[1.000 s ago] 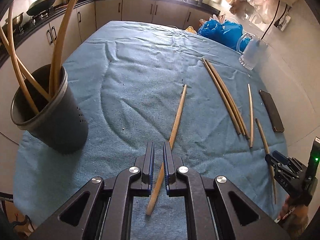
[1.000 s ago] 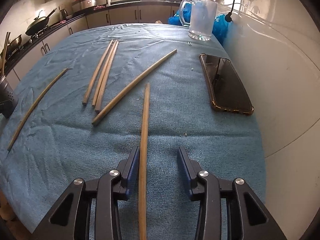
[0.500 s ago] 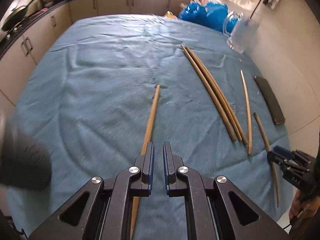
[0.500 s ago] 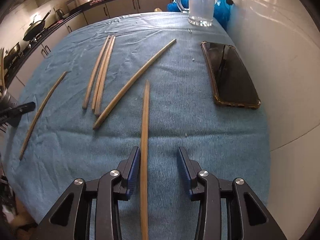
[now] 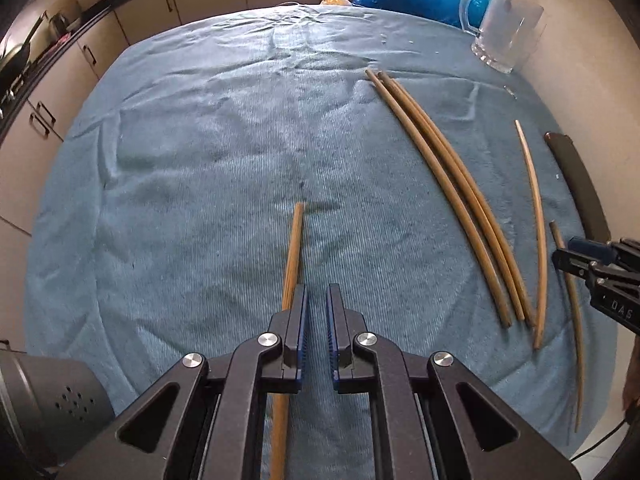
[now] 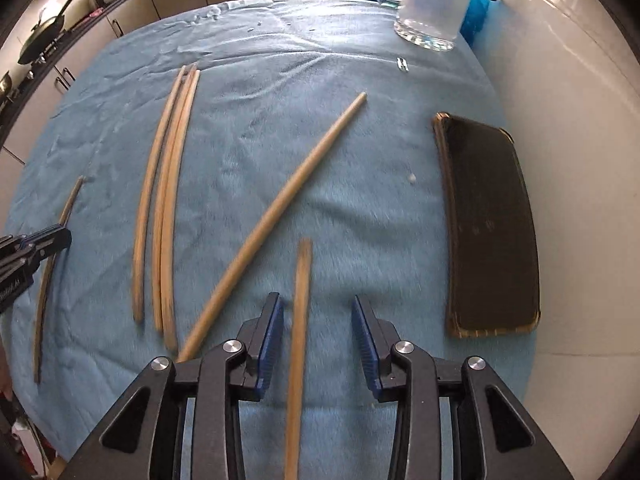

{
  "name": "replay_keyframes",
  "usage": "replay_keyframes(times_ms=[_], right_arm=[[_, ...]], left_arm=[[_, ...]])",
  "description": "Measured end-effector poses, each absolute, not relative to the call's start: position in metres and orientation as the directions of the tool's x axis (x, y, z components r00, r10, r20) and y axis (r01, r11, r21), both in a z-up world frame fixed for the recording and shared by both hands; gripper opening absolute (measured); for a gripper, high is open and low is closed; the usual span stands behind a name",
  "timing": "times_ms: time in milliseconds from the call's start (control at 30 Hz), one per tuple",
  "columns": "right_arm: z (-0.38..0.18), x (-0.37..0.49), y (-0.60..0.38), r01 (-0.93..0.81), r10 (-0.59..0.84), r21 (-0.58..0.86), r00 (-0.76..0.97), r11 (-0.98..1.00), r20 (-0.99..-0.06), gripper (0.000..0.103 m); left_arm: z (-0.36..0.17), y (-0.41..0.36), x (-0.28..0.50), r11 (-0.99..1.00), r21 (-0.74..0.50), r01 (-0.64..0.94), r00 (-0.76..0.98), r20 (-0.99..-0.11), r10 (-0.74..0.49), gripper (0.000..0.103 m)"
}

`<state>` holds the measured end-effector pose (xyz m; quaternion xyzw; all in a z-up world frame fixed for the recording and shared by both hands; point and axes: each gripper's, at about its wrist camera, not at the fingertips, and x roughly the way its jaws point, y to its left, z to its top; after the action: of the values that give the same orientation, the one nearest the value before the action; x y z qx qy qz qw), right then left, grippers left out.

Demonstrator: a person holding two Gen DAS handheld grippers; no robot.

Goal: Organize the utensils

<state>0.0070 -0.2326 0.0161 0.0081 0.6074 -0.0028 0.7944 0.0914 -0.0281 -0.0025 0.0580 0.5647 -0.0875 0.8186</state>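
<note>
Blue cloth (image 5: 200, 168) covers the table. Wooden chopsticks are scattered over it; a dark holder (image 5: 44, 400) sits at 8 o'clock in the left wrist view.

Right claw (image 6: 318, 344): jaws closing, roughly a third apart. One chopstick (image 6: 302, 292) runs lengthwise up the gap between the blue pads (image 6: 270, 336). It sits nearer the left pad, and neither pad presses on it, so there is no grip yet.

Left claw (image 5: 317, 328): narrow, almost shut, nothing between the pads. Another chopstick (image 5: 293, 252) lies just left of its left finger and passes under the claw body. Whether they touch, I cannot tell.

Other sticks in the right wrist view:
- a bundle of three (image 6: 168, 200) at 10 o'clock
- a single slanted one (image 6: 288, 208) near centre, its near end beside the right claw's left finger

A phone (image 6: 488, 224) lies at 3 o'clock and a glass mug (image 6: 432, 4) at 1 o'clock.

Handling, as a judgement:
- The sticks look light, stiff, thin and smooth, likely to roll or pivot in a pinch.
- Grip near mid-length to keep one balanced.
- Pile on the cloth may snag a tip.
</note>
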Motion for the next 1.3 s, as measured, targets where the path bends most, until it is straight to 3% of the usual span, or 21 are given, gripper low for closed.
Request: replay_keyframes(times_ms=[200, 267, 333, 700, 767, 800, 833, 867, 967, 1300], right_arm=[[0.015, 0.011, -0.232, 0.004, 0.013, 0.014, 0.257, 1.000, -0.966, 0.036], [0.015, 0.010, -0.233, 0.012, 0.021, 0.025, 0.261, 1.000, -0.965, 0.036], [0.015, 0.009, -0.233, 0.020, 0.017, 0.023, 0.267, 1.000, -0.963, 0.036], [0.016, 0.007, -0.229, 0.006, 0.007, 0.009, 0.263, 1.000, -0.965, 0.036], [0.016, 0.009, -0.224, -0.008, 0.008, 0.007, 0.258, 1.000, -0.966, 0.029], [0.016, 0.010, -0.222, -0.019, 0.010, 0.005, 0.257, 1.000, -0.966, 0.023], [0.016, 0.011, -0.219, -0.031, 0.010, 0.002, 0.257, 1.000, -0.966, 0.020], [0.016, 0.010, -0.217, -0.042, 0.011, 0.001, 0.259, 0.999, -0.966, 0.015], [0.017, 0.008, -0.210, -0.069, -0.012, -0.033, 0.281, 0.997, -0.960, 0.009], [0.018, -0.004, -0.204, -0.054, -0.046, -0.066, 0.311, 0.996, -0.949, 0.009]], left_arm=[[0.011, -0.021, 0.088, 0.970, -0.069, 0.233, 0.371, -0.916, -0.154, 0.009], [0.013, -0.015, 0.089, 0.972, -0.068, 0.224, 0.382, -0.912, -0.152, 0.031], [0.012, -0.013, 0.089, 0.975, -0.042, 0.217, 0.402, -0.906, -0.128, 0.039], [-0.002, -0.022, 0.102, 0.978, -0.017, 0.210, 0.382, -0.919, -0.098, 0.039], [-0.003, -0.023, 0.106, 0.976, 0.000, 0.217, 0.382, -0.920, -0.085, 0.039], [-0.004, -0.024, 0.108, 0.974, 0.015, 0.226, 0.382, -0.921, -0.074, 0.038], [-0.004, -0.027, 0.107, 0.969, 0.034, 0.247, 0.384, -0.921, -0.065, 0.028], [-0.004, -0.031, 0.105, 0.963, 0.034, 0.267, 0.385, -0.920, -0.074, 0.005], [-0.003, -0.036, 0.099, 0.955, 0.054, 0.292, 0.389, -0.919, -0.067, 0.006], [-0.004, -0.039, 0.091, 0.961, 0.074, 0.268, 0.435, -0.899, -0.052, 0.006]])
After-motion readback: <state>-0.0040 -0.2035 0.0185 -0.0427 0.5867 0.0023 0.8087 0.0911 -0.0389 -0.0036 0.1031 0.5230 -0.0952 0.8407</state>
